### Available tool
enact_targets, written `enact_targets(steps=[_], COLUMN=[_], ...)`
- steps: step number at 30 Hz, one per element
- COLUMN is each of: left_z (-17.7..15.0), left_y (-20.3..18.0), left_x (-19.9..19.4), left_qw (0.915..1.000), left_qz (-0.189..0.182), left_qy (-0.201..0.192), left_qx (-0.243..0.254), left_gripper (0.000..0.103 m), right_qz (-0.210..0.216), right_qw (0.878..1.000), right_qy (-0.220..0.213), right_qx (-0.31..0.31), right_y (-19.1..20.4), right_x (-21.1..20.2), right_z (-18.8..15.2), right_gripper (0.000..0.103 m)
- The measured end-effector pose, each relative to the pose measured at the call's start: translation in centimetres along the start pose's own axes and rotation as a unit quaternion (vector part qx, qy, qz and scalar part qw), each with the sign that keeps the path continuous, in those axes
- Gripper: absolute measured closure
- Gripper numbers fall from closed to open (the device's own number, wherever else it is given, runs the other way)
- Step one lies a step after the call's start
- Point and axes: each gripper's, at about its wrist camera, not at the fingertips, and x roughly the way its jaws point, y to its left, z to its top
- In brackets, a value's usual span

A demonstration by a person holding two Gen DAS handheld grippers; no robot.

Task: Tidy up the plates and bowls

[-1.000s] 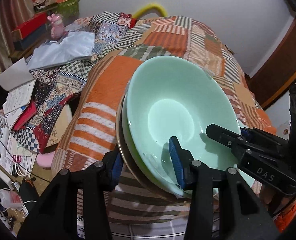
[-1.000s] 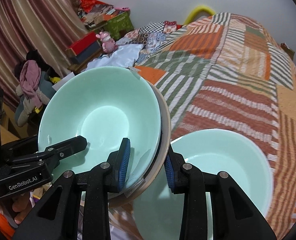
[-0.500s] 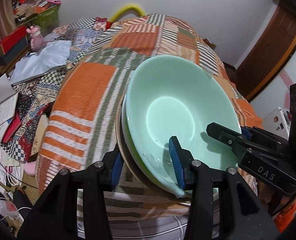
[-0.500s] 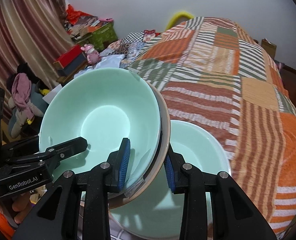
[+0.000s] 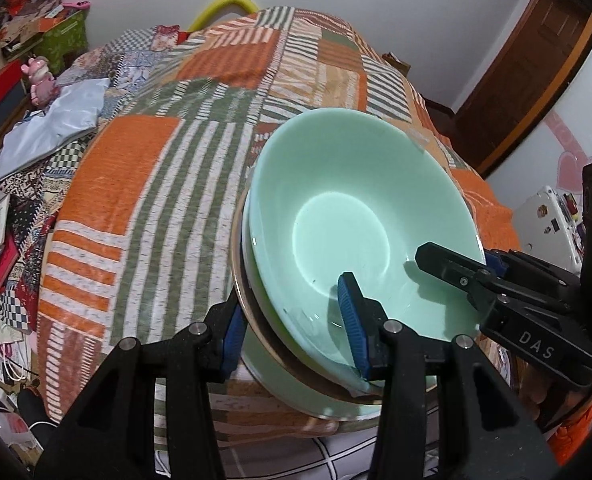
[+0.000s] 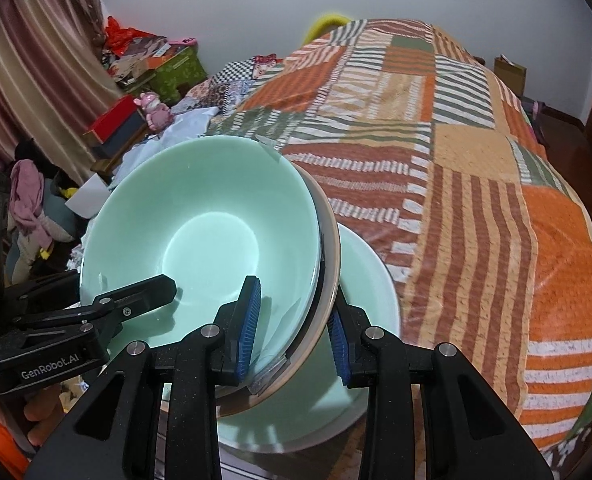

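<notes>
A mint green bowl [image 5: 348, 208] [image 6: 207, 232] sits nested in a beige-rimmed dish [image 5: 237, 248] [image 6: 332, 264]. My left gripper [image 5: 291, 328] is shut on the near left rim of this stack, one pad inside the bowl and one outside the dish. Across the bowl, my right gripper [image 6: 293, 332] is shut on the opposite rim the same way; it also shows as the right gripper [image 5: 496, 292] in the left wrist view. A second mint green bowl [image 6: 368, 280] [image 5: 336, 408] lies on the bed directly under the stack. Whether they touch is hidden.
The orange, green and brown patchwork bedspread [image 6: 456, 160] stretches away behind the bowls. Left of the bed are books, cables, boxes, a pink toy [image 5: 39, 78] and a pale blue cloth [image 5: 51, 128]. A wooden door [image 5: 528, 72] stands at the right.
Both grippers have carried the stack sideways to the right over the bed. The second bowl, earlier to the right of the stack, now lies mostly beneath it. Both grips are unchanged.
</notes>
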Motion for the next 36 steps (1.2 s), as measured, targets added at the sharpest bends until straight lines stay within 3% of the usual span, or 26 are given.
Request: enact_targets(steps=[7, 16, 19, 29, 36], left_z=[0.0, 0.0, 0.1, 1.0, 0.7], left_y=[-0.3, -0.3, -0.1, -0.5, -2.1], left_x=[2.4, 2.4, 2.2, -3.9, -10.7], left_qw=[0.9996, 0.9997, 0.9997, 0.9967, 0.9832], left_qz=[-0.004, -0.008, -0.013, 0.025, 0.020], left_qy=[0.026, 0.021, 0.021, -0.075, -0.176], left_qx=[0.003, 0.003, -0.005, 0.019, 0.042], left_gripper=[0.059, 0.058, 0.059, 0.058, 0.057], right_qz=[-0.001, 0.023, 0.007, -0.001, 0.002], right_qw=[1.000, 0.999, 1.000, 0.998, 0.988], right_qy=[0.020, 0.020, 0.003, -0.070, -0.151], right_qx=[0.020, 0.030, 0.018, -0.003, -0.036], right_y=[-1.4, -2.0, -1.8, -1.2, 1.2], right_x=[1.2, 1.2, 0.4, -5.4, -11.0], right_z=[-0.7, -0.9, -0.9, -0.2, 0.4], right_gripper=[0.074, 0.070, 0.070, 0.069, 0.067])
